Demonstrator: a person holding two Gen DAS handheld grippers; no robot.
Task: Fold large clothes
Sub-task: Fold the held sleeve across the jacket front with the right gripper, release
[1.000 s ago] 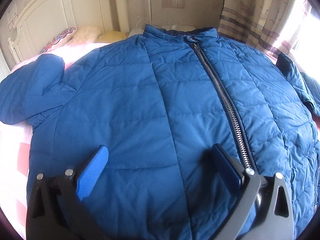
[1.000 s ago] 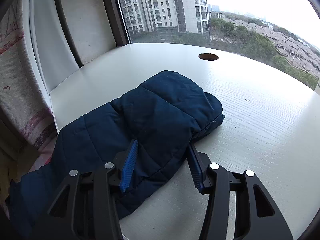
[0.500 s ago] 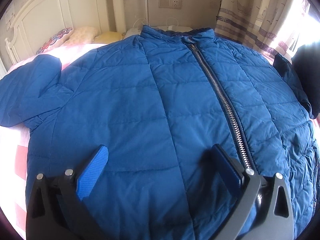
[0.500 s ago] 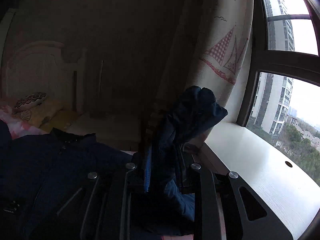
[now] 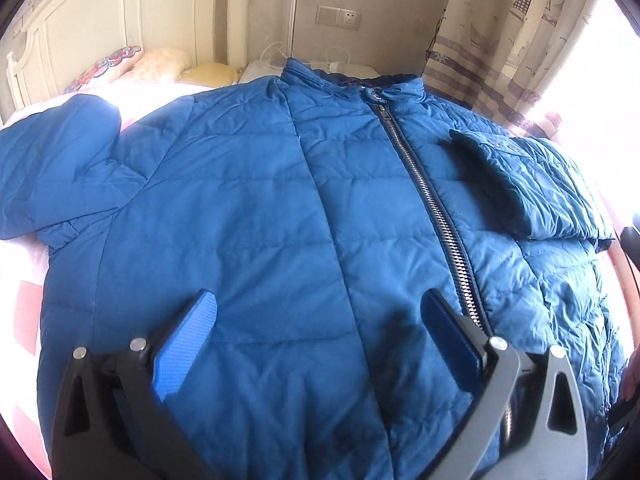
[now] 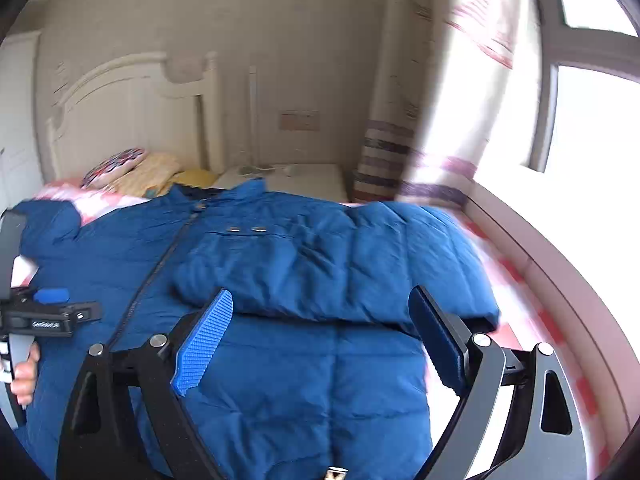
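Since a second ago the right sleeve (image 5: 532, 184) has come from the window ledge (image 6: 532, 248) onto the chest of the blue jacket (image 5: 248, 216), its cuff just beside the zipper (image 5: 436, 216). The right gripper (image 6: 316, 344) has just been opening; its jaws stand wide with nothing pressed between them, above the folded sleeve's lower edge. The left gripper (image 5: 320, 336) hovers wide open and empty over the hem. The left sleeve (image 5: 60, 176) lies spread on the bed (image 5: 20, 272), perhaps reaching its edge.

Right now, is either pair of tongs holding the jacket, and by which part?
Nothing is held. Left tongs and right tongs are open over the jacket.
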